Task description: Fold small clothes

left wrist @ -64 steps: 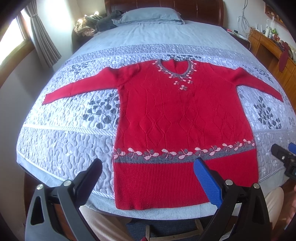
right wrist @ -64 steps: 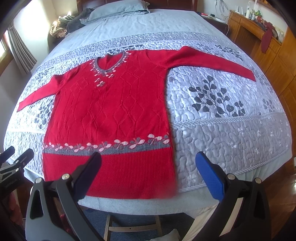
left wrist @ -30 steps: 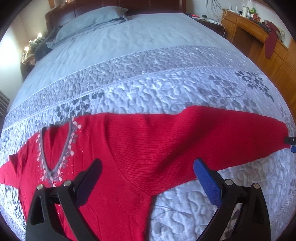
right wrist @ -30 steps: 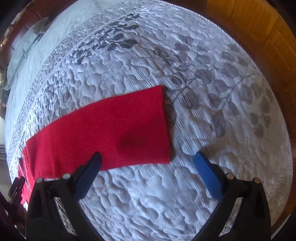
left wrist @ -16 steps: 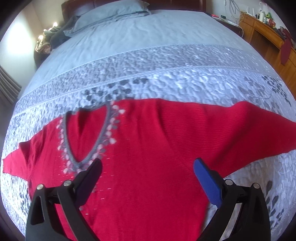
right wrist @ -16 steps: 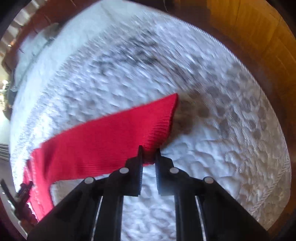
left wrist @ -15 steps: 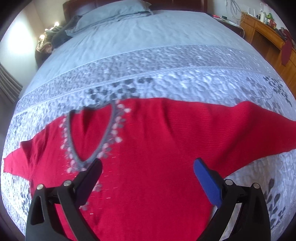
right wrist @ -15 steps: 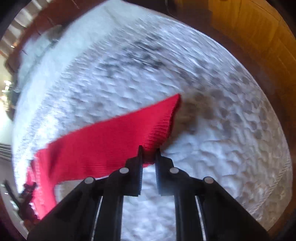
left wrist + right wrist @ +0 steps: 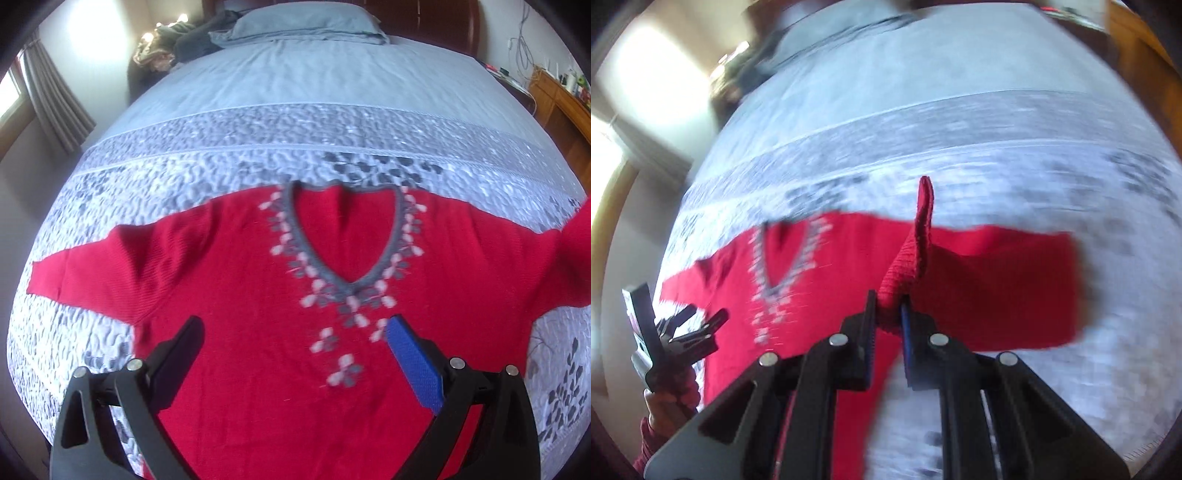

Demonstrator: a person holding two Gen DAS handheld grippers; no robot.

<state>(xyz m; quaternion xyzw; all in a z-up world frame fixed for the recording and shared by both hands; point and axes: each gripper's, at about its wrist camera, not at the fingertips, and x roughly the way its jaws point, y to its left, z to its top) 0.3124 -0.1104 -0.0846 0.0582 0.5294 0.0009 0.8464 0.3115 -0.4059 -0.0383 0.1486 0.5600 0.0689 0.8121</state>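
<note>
Right tongs point(image 9: 888, 306) pinching red sweater point(image 9: 258, 295) sleeve cuff point(image 9: 921, 229), left tongs point(image 9: 295, 343) agape

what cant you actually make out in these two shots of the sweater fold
- Red sweater hem: left wrist view, cut off by the bottom edge and the open left gripper.
- Right sleeve cuff: left wrist view, runs off the right edge.
- Neckline pattern and quilt: right wrist view, motion-blurred.
- How much cuff the right gripper pinches: hidden between its shut jaws.

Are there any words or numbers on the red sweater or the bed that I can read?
None. The red sweater shows only a flower pattern around its collar, and the bedspread only leaf prints. The bottles on the wooden dresser are too small to read.
</note>
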